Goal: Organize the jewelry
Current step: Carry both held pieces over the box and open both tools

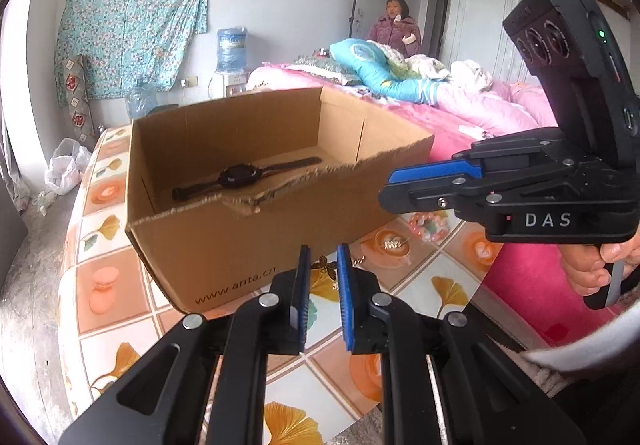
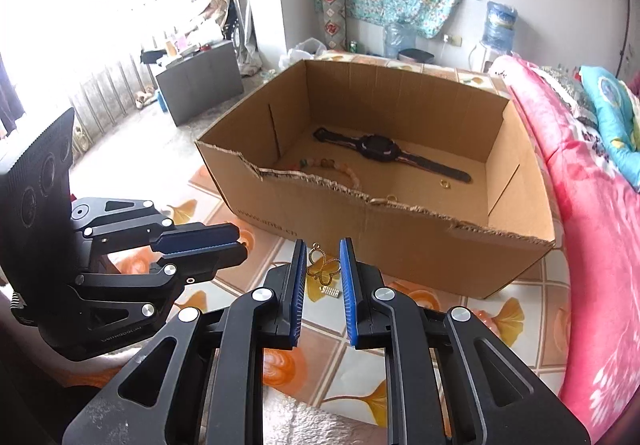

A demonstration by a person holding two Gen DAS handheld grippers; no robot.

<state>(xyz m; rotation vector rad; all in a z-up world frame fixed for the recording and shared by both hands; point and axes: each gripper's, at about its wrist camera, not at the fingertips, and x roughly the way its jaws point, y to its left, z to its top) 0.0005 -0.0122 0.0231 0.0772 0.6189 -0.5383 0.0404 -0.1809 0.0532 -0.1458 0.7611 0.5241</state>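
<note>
Patterned table (image 2: 440,309) bears cardboard box (image 2: 400,241); hairclip (image 2: 330,292).

Each tool was matte black with blue ribbed pads and silver round-headed screws; the right tool (image 1: 394,187) bore white "DAS" lettering and a lit green lamp, and the left tool (image 2: 236,245) carried a ridged camera housing

One cardboard box (image 2: 400,245). Inside: one watch (image 2: 378,147), one bead bracelet (image 2: 332,169), two gold rings (image 2: 445,184). On the table: one butterfly pendant (image 2: 322,265), one bead bracelet (image 1: 430,225), one small clip (image 1: 394,244).
</note>
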